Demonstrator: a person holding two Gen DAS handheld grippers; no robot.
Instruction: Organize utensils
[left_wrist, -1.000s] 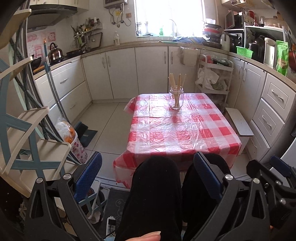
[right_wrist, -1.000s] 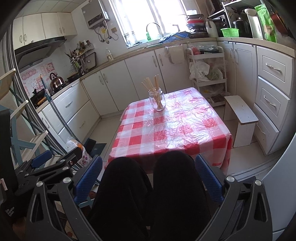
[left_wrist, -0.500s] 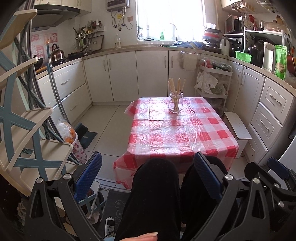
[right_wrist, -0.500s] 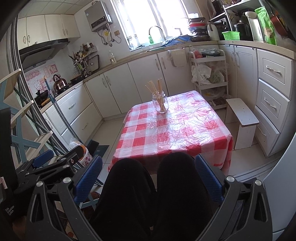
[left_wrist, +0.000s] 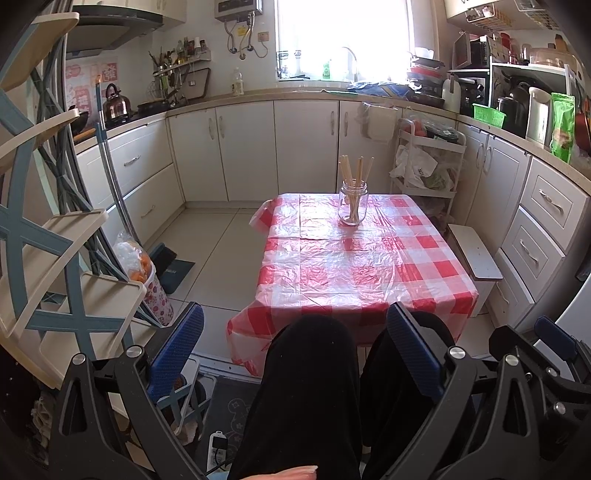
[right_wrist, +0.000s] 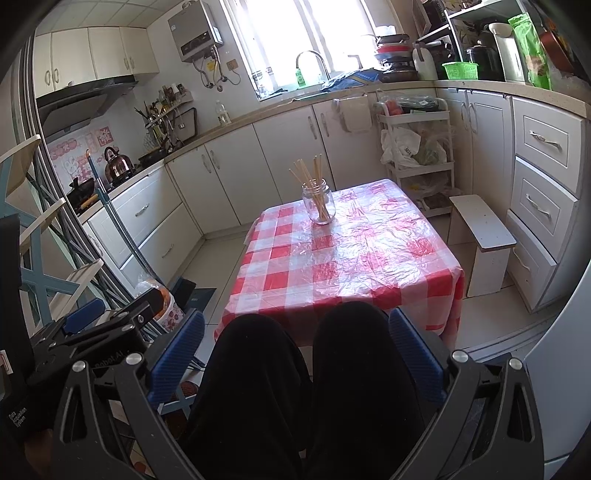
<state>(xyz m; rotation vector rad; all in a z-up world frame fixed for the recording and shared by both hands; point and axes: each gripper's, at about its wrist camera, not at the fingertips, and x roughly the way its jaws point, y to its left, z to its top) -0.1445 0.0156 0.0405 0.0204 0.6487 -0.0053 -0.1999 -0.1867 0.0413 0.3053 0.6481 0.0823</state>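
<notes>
A clear glass jar (left_wrist: 353, 204) stands near the far edge of a table with a red-and-white checked cloth (left_wrist: 354, 262). Several wooden chopsticks (left_wrist: 356, 173) stand upright in the jar. It also shows in the right wrist view (right_wrist: 318, 202) with the chopsticks (right_wrist: 310, 173). My left gripper (left_wrist: 295, 345) is open and empty, held well back from the table above the person's black-clad knees. My right gripper (right_wrist: 295, 350) is open and empty too, also over the knees and short of the table's near edge.
A small white stool (left_wrist: 476, 254) stands right of the table. A white trolley (left_wrist: 428, 166) with bags stands behind it. White cabinets (left_wrist: 306, 147) line the walls. A blue-and-cream shelf rack (left_wrist: 40, 229) and a flowered bin (left_wrist: 153, 291) stand at left.
Both grippers have tilted up slightly and drawn back a little, so the table and jar sit lower and smaller in view. Both stay open and empty.
</notes>
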